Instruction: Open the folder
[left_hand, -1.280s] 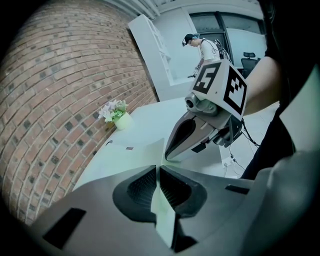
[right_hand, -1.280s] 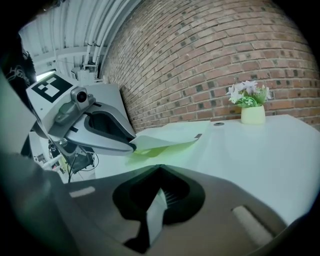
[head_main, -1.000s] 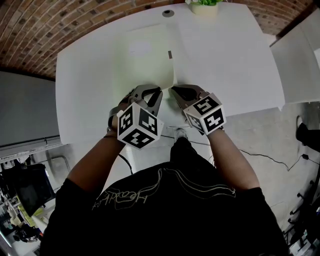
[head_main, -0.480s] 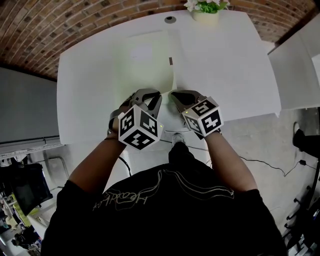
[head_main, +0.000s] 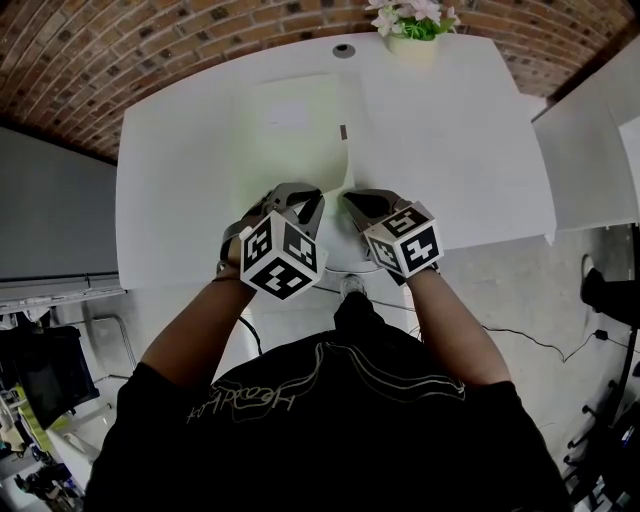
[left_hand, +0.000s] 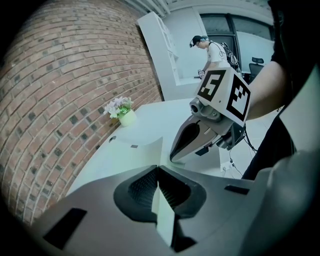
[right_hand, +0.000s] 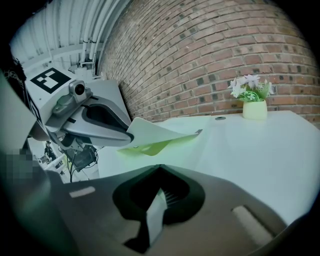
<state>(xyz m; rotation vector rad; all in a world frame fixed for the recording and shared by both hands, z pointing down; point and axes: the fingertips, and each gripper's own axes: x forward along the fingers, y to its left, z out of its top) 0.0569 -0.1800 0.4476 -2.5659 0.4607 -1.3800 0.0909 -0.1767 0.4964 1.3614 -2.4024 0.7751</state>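
Our thin, pale green folder (head_main: 295, 125) lies on the white table (head_main: 450, 120), top flap lifted a bit. Left gripper (head_main: 305, 192), jaws just squeezed tighter, and right gripper (head_main: 352, 200) each pinch its near edge.

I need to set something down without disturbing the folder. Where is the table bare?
The widest bare patch of the table lies between the folder, the flower pot and the right edge. A narrower strip runs along the folder's left. The near middle is crowded: the left gripper and right gripper both clamp the folder there.
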